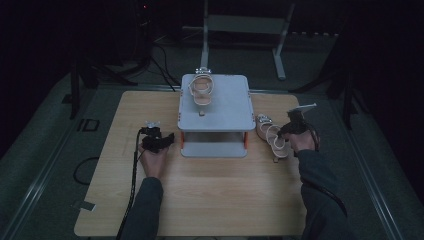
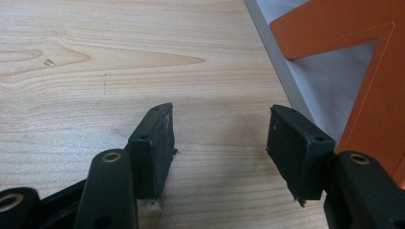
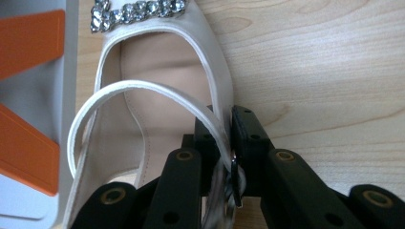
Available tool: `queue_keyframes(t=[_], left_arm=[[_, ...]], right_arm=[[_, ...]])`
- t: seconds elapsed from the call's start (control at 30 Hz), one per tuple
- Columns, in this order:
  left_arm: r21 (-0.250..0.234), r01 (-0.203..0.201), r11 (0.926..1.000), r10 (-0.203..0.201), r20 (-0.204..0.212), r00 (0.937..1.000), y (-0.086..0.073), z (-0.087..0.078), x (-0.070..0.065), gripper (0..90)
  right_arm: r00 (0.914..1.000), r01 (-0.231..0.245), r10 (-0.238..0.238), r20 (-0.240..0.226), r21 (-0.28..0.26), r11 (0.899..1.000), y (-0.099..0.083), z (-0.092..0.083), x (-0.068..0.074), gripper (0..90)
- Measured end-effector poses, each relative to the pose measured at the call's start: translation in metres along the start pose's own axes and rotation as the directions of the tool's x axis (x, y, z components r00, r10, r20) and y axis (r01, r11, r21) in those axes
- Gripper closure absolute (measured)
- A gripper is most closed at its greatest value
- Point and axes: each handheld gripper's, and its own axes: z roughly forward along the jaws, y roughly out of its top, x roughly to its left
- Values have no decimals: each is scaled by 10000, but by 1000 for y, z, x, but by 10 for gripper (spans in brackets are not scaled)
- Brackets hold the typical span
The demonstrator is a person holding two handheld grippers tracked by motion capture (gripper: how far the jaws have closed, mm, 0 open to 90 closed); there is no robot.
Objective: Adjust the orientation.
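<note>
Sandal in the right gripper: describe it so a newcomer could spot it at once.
On the wooden table, look right of the grey two-tier shoe rack. The cream strappy sandal lies there on the tabletop, its side strap pinched by the right gripper. A rhinestone band crosses its toe; its twin sandal sits on the rack's top shelf instead.

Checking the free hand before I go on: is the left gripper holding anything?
No. In the left gripper view the left gripper stands open, with bare table between its pads.
</note>
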Motion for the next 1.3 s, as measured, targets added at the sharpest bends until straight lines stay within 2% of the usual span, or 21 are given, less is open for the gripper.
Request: queue_keyframes(t=[0.03,0.17,0.33,0.47,0.77,1.3], left_arm=[[-3,11,10000,-11,11,10000,0,0,0,426],[-13,24,10000,-24,31,10000,0,0,0,426],[-17,58,10000,-58,64,10000,0,0,1,425],[-9,7,10000,-7,23,10000,0,0,0,424],[-3,0,10000,0,-14,10000,0,0,-1,424],[-12,18,10000,-19,-89,10000,0,1,-1,425]], right_arm=[[10000,0,0,0,0,10000,0,0,0,822],[9982,-486,484,-341,-47,9988,-1,0,-4,829],[9969,-659,654,-439,-109,9978,-3,0,-4,831],[9938,-1016,1000,-480,-324,9943,-3,-2,-7,834],[9901,-1224,1175,-769,-631,9905,1,-16,-3,835],[9890,-1273,1192,-879,-931,9875,13,-33,12,835]])
